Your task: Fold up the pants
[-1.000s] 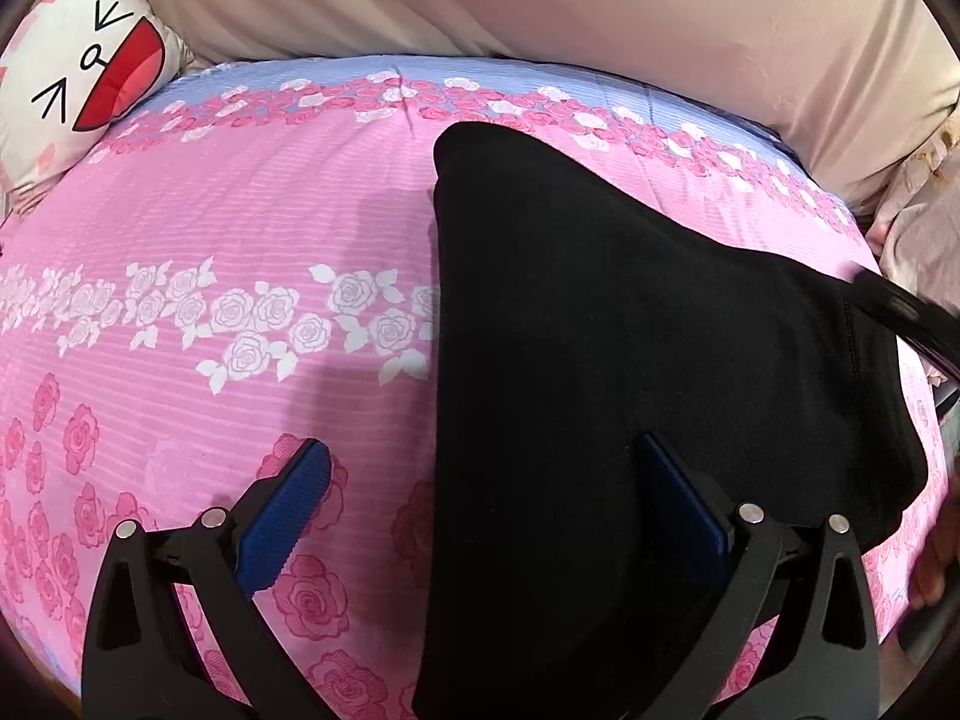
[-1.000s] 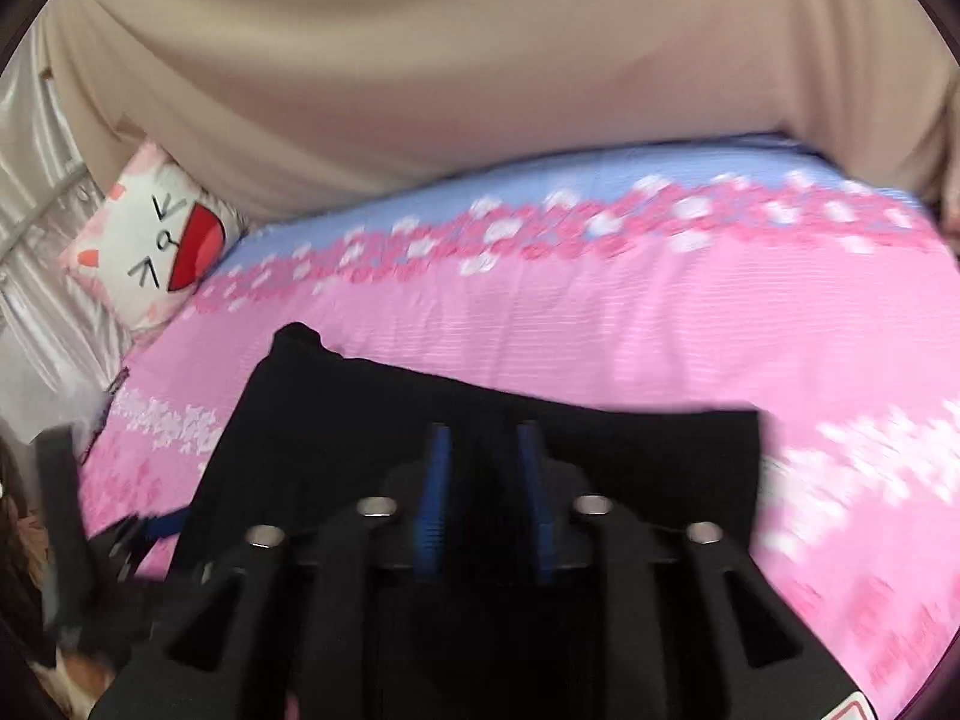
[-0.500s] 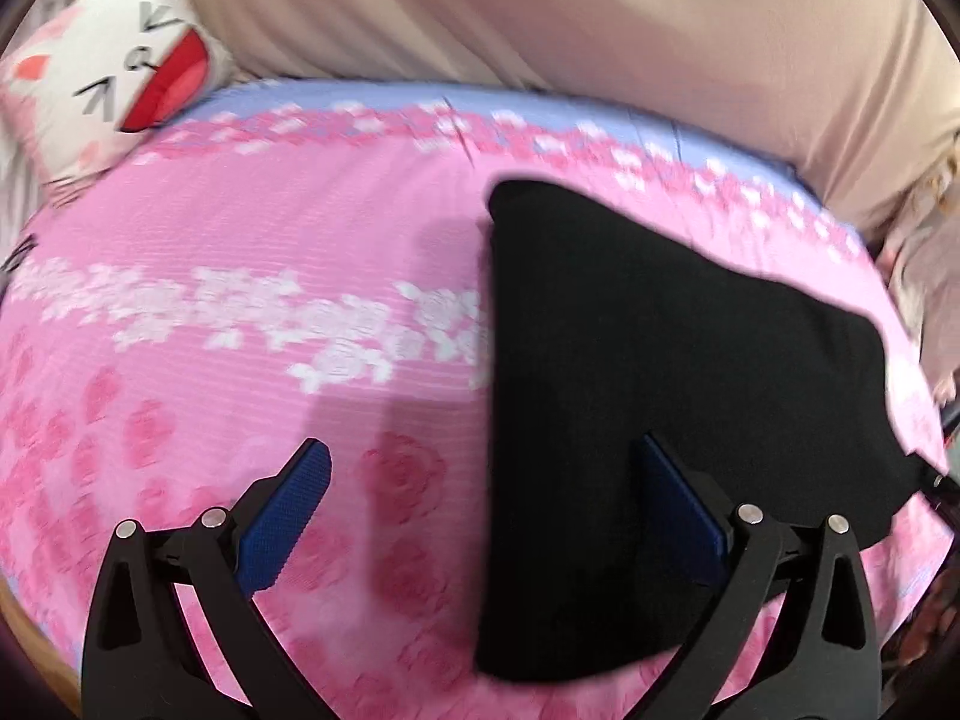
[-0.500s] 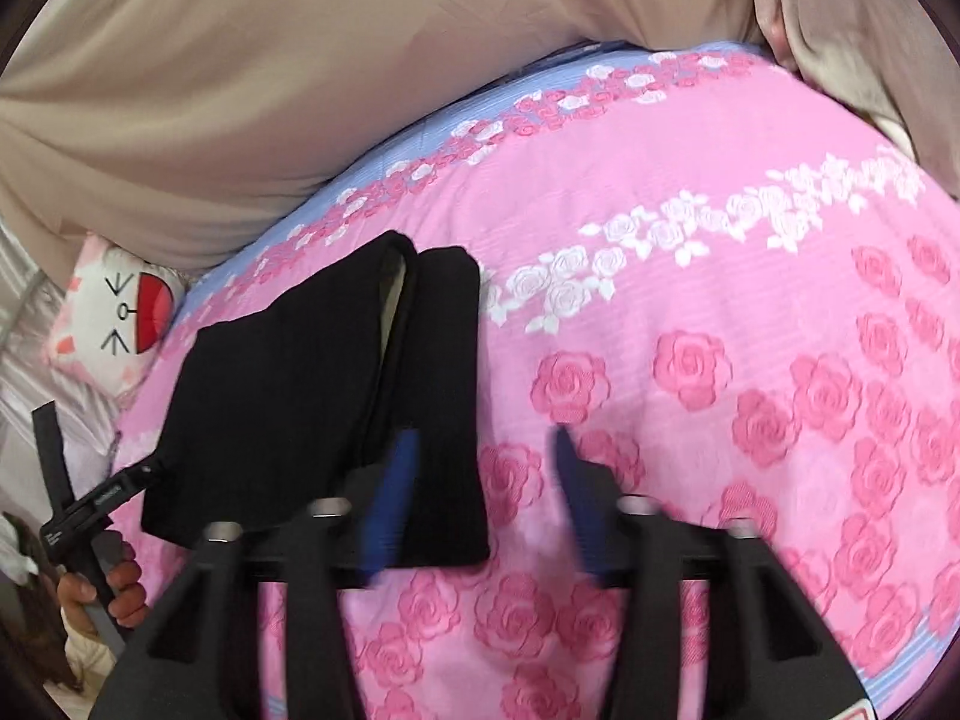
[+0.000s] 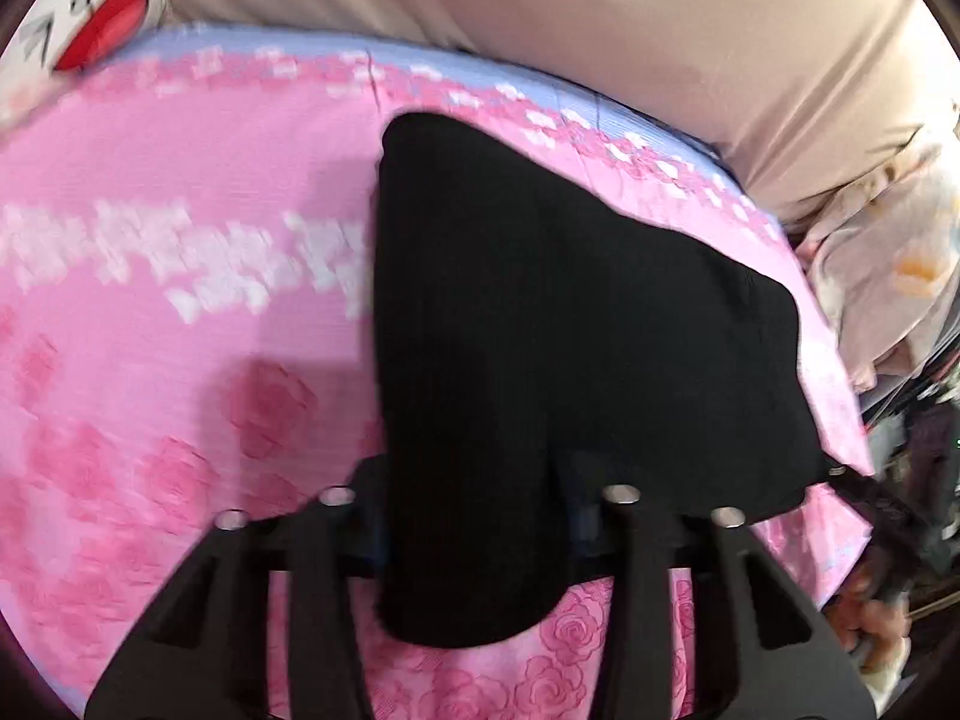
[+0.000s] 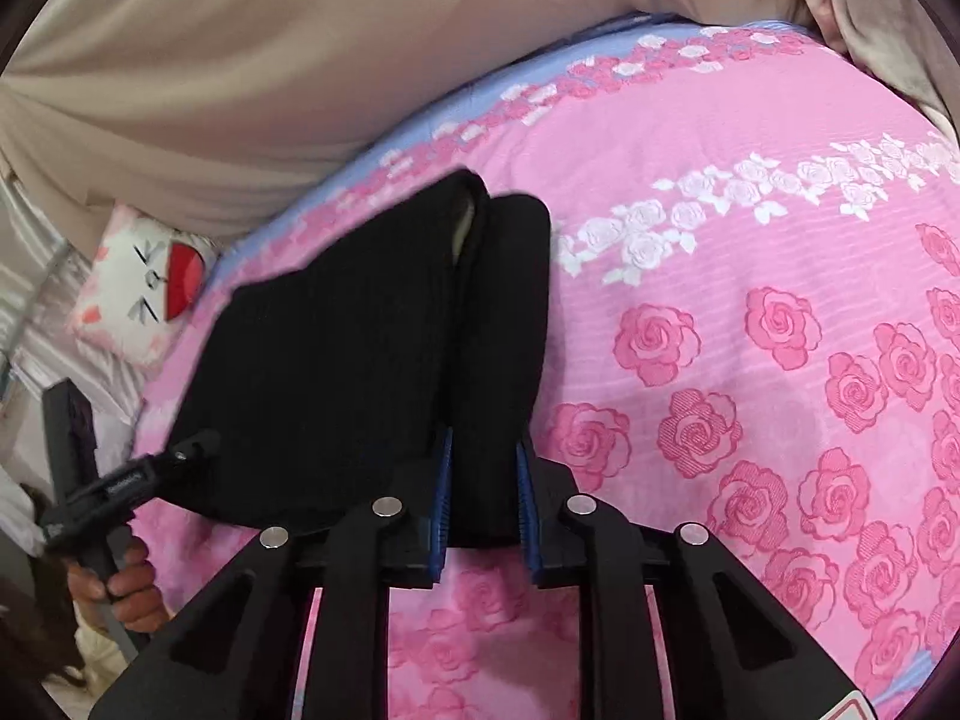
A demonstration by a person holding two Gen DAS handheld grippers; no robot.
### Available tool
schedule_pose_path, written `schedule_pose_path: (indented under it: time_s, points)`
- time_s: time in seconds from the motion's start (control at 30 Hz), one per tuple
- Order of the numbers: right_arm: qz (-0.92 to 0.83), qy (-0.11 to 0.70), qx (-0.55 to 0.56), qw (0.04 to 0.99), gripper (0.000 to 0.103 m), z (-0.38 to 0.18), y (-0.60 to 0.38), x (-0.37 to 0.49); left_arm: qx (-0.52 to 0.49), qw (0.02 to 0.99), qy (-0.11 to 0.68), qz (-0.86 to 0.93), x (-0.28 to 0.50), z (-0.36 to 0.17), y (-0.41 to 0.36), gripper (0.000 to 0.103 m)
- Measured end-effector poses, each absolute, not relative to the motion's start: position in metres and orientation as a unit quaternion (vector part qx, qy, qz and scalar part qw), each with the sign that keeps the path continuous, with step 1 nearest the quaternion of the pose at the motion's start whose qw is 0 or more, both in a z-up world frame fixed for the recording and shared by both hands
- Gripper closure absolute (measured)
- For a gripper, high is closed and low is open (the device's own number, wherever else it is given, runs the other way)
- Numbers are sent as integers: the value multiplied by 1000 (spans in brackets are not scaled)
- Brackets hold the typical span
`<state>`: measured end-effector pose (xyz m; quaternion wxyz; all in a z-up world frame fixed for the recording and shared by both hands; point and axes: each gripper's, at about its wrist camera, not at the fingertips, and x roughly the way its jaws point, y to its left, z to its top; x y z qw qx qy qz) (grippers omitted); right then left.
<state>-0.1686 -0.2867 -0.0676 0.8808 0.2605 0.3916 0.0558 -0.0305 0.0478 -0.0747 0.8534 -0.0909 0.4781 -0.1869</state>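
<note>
Pink rose-print bed carries the black pants, already doubled into a thick panel — likely one fold remains. Left tool and right tool each pinch its near edge.

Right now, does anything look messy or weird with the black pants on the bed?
A little. In the right view the pants aren't folded neatly: the far end gapes open, showing a pale lining, and the layers don't line up. Nothing looks torn or spilled on the pink bedsheet.
</note>
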Motion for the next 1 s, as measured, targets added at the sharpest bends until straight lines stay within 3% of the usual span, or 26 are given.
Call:
schedule_pose_path:
  time_s: [0.17,0.23,0.3,0.37,0.4,0.5,0.73,1.0]
  points:
    - [62,418,279,862,83,-69,-293,-195,-108,820,513,-229,-45,-68,60,69]
    - [52,436,290,851,75,-85,-297,-194,-109,815,525,-219,-51,-77,64,57]
    - [75,433,335,833,63,-97,-303,-196,-112,823,523,-191,-52,-84,67,20]
    - [99,411,372,827,58,-95,-306,-197,-138,829,510,-182,-56,-81,72,11]
    - [109,401,379,827,48,-93,-306,-198,-158,825,502,-205,-56,-75,73,7]
    - [147,376,409,818,28,-90,-307,-191,-180,815,501,-230,-50,-72,71,5]
    - [195,347,480,781,18,-102,-321,-187,-237,763,545,-255,-33,-96,60,5]
    - [160,383,379,827,13,-91,-288,-152,-209,781,533,-250,-30,-93,43,8]
